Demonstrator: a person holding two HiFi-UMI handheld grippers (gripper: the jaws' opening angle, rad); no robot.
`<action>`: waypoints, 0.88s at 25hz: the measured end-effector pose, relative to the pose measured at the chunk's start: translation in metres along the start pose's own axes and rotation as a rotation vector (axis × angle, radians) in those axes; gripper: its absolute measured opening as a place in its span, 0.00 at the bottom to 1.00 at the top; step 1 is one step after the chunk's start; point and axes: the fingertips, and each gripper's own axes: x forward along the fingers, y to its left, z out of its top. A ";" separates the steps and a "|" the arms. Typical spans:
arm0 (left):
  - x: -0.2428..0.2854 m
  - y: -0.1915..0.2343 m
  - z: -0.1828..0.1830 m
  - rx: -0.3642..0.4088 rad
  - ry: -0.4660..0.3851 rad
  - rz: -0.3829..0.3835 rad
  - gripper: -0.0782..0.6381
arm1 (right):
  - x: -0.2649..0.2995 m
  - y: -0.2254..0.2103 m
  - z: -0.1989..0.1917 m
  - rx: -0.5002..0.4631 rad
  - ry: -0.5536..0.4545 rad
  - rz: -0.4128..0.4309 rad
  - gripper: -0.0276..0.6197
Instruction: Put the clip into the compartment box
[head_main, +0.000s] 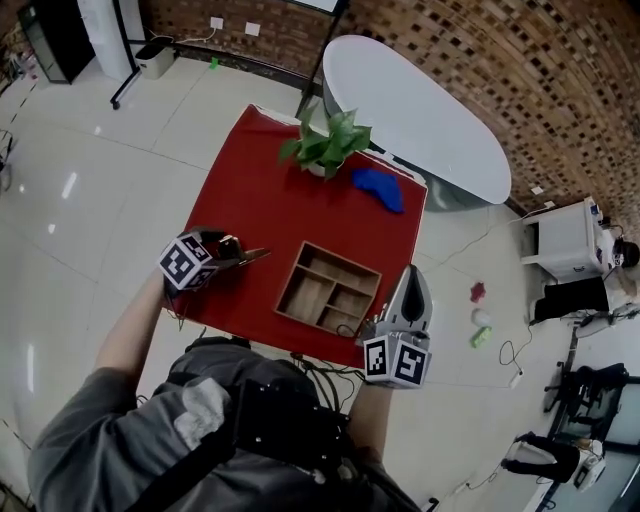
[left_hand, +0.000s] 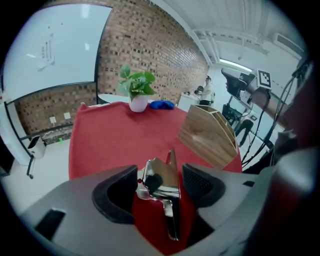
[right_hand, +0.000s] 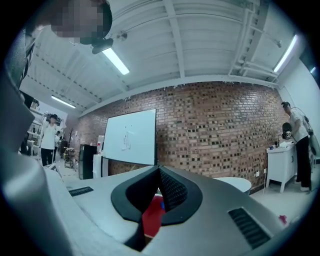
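Observation:
A chrome binder clip (left_hand: 160, 182) with a black body lies between the jaws of my left gripper (left_hand: 160, 172), and there is a gap on either side of it. That gripper (head_main: 232, 252) is open at the left side of the red table (head_main: 270, 200), with the clip (head_main: 252, 256) poking out toward the wooden compartment box (head_main: 328, 288). The box (left_hand: 210, 135) stands just right of the clip. My right gripper (head_main: 412, 275) hovers at the box's right edge, tilted upward. Its jaws (right_hand: 159, 172) are shut, with nothing between them.
A potted plant (head_main: 325, 150) and a blue cloth (head_main: 378, 188) sit at the table's far side. A white oval table (head_main: 420, 110) stands behind it. Cables hang over the near edge, and small objects (head_main: 480, 315) lie on the floor to the right.

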 end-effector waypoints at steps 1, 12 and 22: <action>0.004 0.001 0.001 0.014 0.030 -0.026 0.54 | 0.006 -0.002 -0.001 -0.002 0.005 -0.004 0.08; 0.026 -0.005 0.003 -0.021 0.115 -0.166 0.31 | 0.029 -0.010 -0.021 0.002 0.042 0.006 0.08; -0.001 -0.005 0.030 -0.175 -0.105 -0.081 0.29 | 0.024 -0.017 -0.018 0.002 0.040 0.040 0.08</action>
